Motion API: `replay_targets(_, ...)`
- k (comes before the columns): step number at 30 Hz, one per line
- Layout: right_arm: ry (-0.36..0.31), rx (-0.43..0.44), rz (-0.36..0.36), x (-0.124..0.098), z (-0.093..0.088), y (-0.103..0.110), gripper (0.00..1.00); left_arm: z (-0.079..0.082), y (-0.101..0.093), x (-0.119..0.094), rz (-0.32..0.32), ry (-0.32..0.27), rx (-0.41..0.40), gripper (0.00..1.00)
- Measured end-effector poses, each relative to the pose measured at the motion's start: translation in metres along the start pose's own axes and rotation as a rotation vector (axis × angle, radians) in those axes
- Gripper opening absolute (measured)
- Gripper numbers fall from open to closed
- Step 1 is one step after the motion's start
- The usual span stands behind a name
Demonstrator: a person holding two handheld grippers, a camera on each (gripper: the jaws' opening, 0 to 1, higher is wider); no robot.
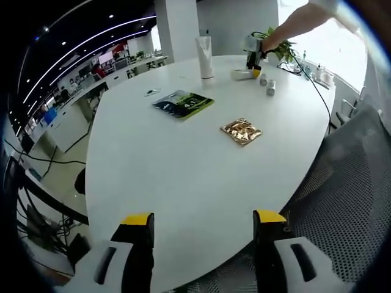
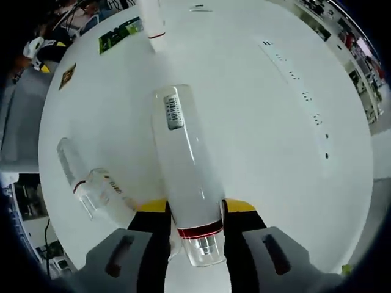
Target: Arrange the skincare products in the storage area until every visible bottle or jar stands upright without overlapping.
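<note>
My right gripper point(image 2: 197, 207) is shut on a long white tube point(image 2: 186, 152) near its clear cap and red band; the tube points away from me over the white table point(image 2: 275, 122). Two small clear bottles point(image 2: 70, 162) point(image 2: 104, 189) sit just to its left. In the left gripper view the same tube point(image 1: 243, 74) lies at the table's far end beside the right gripper point(image 1: 253, 56), with the small bottles point(image 1: 267, 84) close by. A taller white tube point(image 1: 205, 56) stands upright there. My left gripper point(image 1: 203, 218) hangs open over the near edge, holding nothing.
A green and black packet point(image 1: 183, 104) and a gold foil packet point(image 1: 241, 130) lie mid-table. A grey mesh chair point(image 1: 348, 183) stands at the right of the table. A potted plant point(image 1: 281, 46) is behind the person's arm point(image 1: 299, 21).
</note>
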State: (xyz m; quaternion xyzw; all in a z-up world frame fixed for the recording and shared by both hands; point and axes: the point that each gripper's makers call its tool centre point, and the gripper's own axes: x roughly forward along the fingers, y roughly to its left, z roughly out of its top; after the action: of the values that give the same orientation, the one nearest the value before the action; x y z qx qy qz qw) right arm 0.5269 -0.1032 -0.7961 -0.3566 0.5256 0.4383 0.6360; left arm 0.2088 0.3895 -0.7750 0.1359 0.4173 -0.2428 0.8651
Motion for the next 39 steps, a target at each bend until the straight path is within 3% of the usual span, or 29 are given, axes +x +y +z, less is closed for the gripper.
replay_targets(4,0.008,0.016,-0.004,0.0,0.0,0.001,0.31,0.0,0.0,0.0,0.0,0.001,0.002,0.67)
replay_targets(7,0.008,-0.054,0.004,-0.001,0.001,0.005,0.28,0.0,-0.001,0.0,-0.001,0.005,0.005,0.67)
replay_targets(13,0.095,-0.078,-0.009,-0.001,0.003,0.006,0.26,-0.001,0.0,0.001,0.003,0.007,-0.003,0.67)
replay_targets(18,0.116,-0.043,-0.005,-0.003,0.005,0.009,0.25,-0.002,0.001,0.001,0.007,0.017,0.005,0.67)
replay_targets(25,0.179,-0.115,-0.046,-0.015,0.011,0.003,0.25,-0.001,0.001,0.001,0.005,0.01,0.009,0.67)
replay_targets(30,0.229,-0.1,-0.048,-0.024,0.014,0.007,0.24,0.002,0.002,0.0,0.01,-0.006,0.007,0.66)
replay_targets(39,0.282,-0.133,-0.058,-0.045,0.019,0.023,0.24,0.004,0.003,0.0,0.016,-0.015,0.018,0.66)
